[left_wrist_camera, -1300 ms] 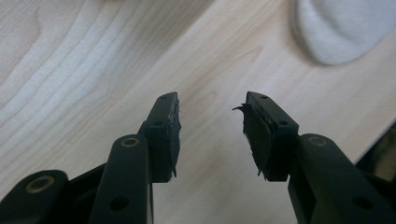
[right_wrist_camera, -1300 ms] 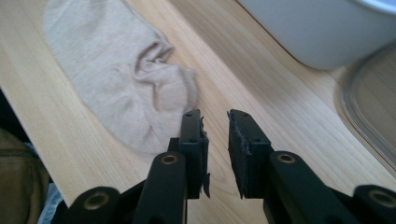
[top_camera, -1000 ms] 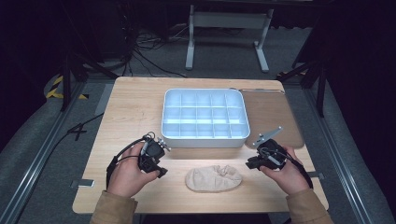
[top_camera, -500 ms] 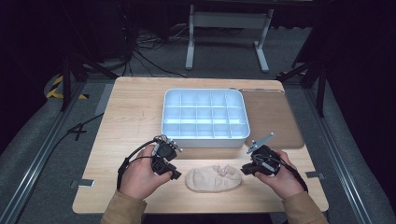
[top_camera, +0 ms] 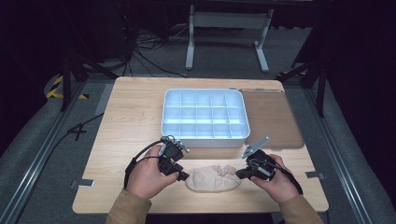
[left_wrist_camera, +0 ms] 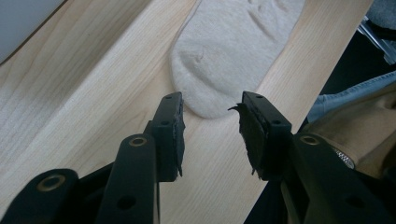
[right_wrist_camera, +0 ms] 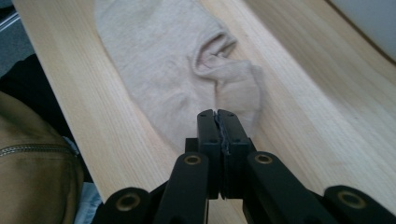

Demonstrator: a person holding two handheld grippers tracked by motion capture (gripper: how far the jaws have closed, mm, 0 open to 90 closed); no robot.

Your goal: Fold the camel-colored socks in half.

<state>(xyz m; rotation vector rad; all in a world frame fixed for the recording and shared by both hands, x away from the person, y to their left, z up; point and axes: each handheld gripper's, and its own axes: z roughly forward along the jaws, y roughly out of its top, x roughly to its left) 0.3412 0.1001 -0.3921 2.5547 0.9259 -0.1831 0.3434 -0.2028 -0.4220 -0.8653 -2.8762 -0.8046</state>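
High view: a beige sock (top_camera: 212,177) lies flat on the table (top_camera: 126,121), between both grippers and in front of the empty tray (top_camera: 204,115) — nothing stowed yet.

Left gripper view: left gripper (left_wrist_camera: 211,123) jaws parted at the toe, not gripping.

Right gripper view: right gripper (right_wrist_camera: 218,122) jaws pressed together at the cuff edge — whether fabric is pinched cannot be told.

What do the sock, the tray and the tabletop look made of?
Sock: soft beige knit fabric, judging by its fuzzy weave and creases. Tray: probably white plastic, smooth, with thin moulded dividers. Tabletop: pale wood or wood-look laminate, matte, with straight grain lines.
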